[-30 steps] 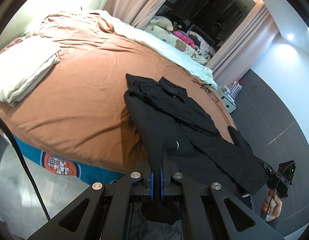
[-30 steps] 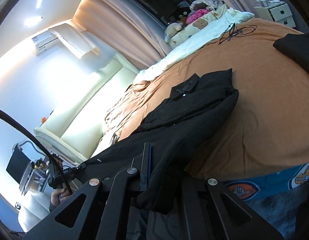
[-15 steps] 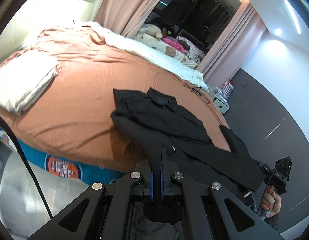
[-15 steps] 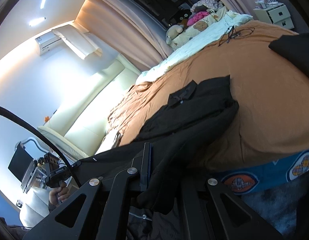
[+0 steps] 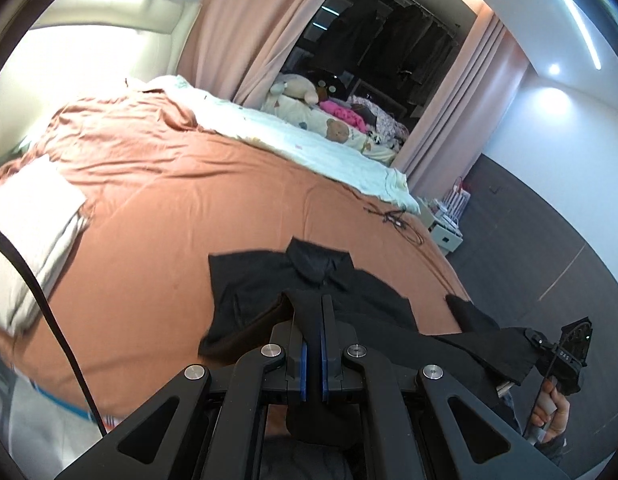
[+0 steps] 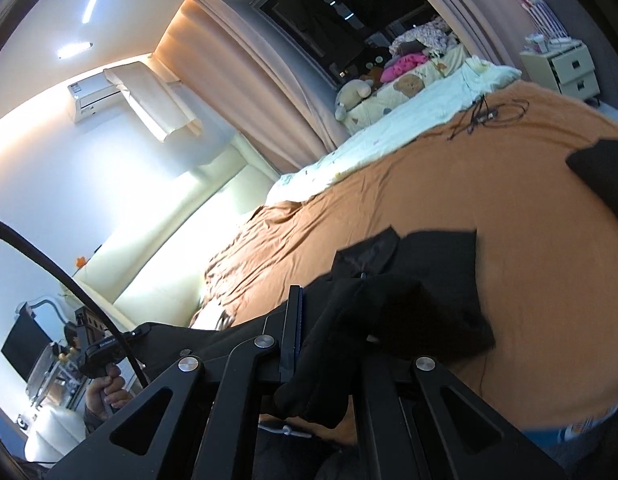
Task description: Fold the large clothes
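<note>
A black collared shirt [image 5: 321, 268] lies on the orange bed cover [image 5: 169, 208], its collar toward the far side. My left gripper [image 5: 312, 306] is shut on the shirt's near edge, and cloth hangs down between and below its blue pads. My right gripper [image 6: 299, 304] is shut on the other end of that edge, with black fabric [image 6: 421, 292] draped over one finger. The held edge stretches taut between both grippers above the bed. In the left wrist view the right gripper [image 5: 536, 342] shows at the far right, held by a hand [image 5: 551, 412].
A second black garment [image 6: 601, 168] lies at the bed's right side. A folded white blanket [image 5: 33, 232] sits on the left, and a tangled cable [image 5: 393, 216] lies farther back. A pale sheet with plush toys [image 5: 297, 88] lines the far edge. A nightstand [image 6: 565, 68] stands beyond.
Both grippers have risen and moved forward over the bed, carrying the shirt's lower edge up toward the collar. The shirt's body now looks shorter and bunched under the lifted edge.
</note>
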